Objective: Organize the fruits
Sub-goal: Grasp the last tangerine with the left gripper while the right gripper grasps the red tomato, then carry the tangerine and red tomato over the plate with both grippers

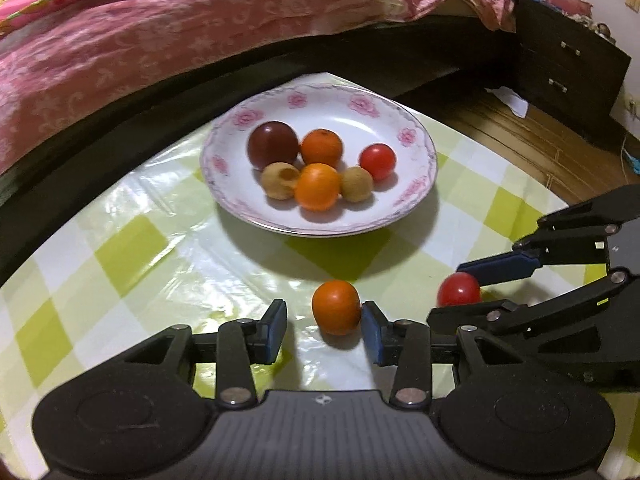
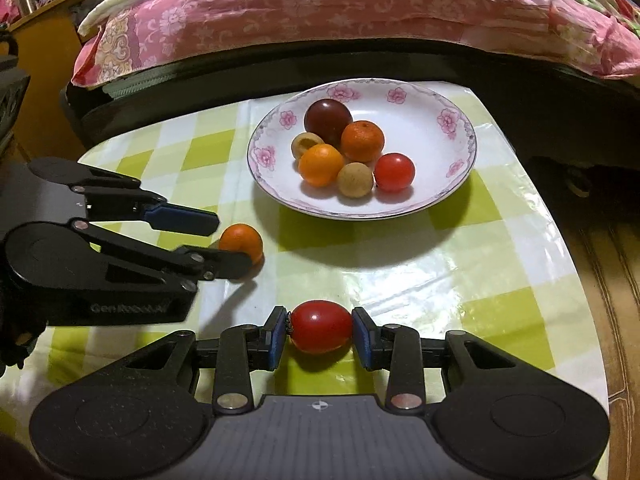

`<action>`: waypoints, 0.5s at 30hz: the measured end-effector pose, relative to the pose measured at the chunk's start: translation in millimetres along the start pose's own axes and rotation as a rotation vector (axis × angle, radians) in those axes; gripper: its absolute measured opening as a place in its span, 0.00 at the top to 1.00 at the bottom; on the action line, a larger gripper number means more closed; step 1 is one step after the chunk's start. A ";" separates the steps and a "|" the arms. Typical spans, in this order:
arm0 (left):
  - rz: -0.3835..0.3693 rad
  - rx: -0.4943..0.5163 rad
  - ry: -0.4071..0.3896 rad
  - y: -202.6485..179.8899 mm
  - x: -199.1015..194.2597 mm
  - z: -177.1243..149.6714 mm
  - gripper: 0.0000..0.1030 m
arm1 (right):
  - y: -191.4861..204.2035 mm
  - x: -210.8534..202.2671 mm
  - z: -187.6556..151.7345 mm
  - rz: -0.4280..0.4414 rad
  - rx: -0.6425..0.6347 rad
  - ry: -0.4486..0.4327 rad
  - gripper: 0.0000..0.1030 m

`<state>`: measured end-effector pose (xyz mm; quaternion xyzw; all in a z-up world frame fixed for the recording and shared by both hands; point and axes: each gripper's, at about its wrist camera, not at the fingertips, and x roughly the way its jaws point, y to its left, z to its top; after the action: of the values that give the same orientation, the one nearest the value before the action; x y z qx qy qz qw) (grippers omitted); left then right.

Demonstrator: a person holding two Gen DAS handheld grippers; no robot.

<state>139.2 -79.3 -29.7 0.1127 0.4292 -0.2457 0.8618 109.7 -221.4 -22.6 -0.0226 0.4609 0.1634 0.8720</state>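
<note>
A small orange fruit lies on the green-checked tablecloth between the fingers of my left gripper. The right pad touches it and a gap shows at the left pad, so this gripper is open. The right wrist view has the same orange fruit in front of my left gripper. My right gripper is shut on a red tomato, both blue pads pressing its sides just above the cloth. The tomato also shows at the right. Behind stands a white flowered plate with several fruits.
A bed with a pink quilt and a dark frame runs along the far side of the table. A dark drawer cabinet stands on the wooden floor to the right. The table's edge curves close on the right.
</note>
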 end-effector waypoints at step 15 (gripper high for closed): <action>0.010 -0.008 -0.022 -5.0 -3.3 -16.3 0.62 | 4.4 -1.2 -4.5 -0.015 -0.045 -0.013 0.70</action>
<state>123.8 -75.9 -36.8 0.1087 0.4203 -0.2410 0.8680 104.1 -218.4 -23.7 -0.0444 0.4512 0.1674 0.8754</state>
